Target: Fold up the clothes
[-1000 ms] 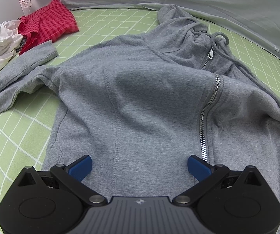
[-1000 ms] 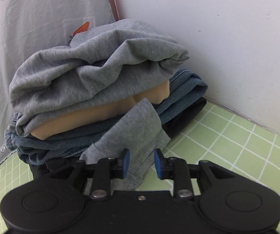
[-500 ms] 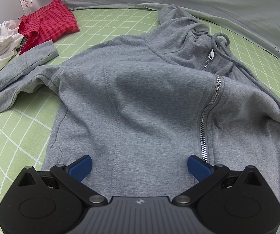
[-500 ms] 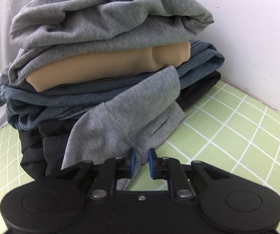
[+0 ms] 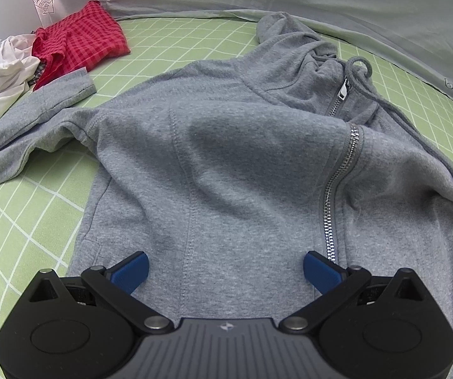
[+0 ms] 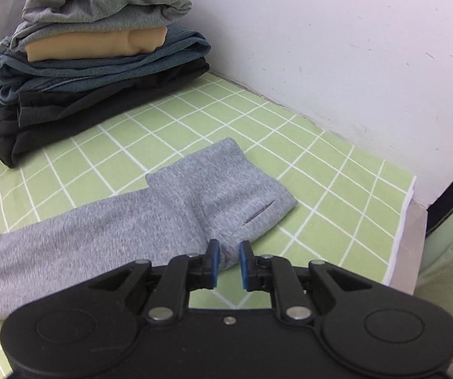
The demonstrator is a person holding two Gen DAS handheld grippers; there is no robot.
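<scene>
A soft, floppy grey zip hoodie lies spread beyond the left gripper, its jaws wide apart, while the right gripper pinches its sleeve edge, the best hold.

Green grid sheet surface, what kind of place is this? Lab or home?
Likely a home bed against a wall: a green grid-patterned sheet, a bare white wall beside it, and a stack of folded clothes in the corner.

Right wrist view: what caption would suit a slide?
Right gripper pinching a grey hoodie sleeve cuff on the green checked sheet, beside folded clothes.
</scene>
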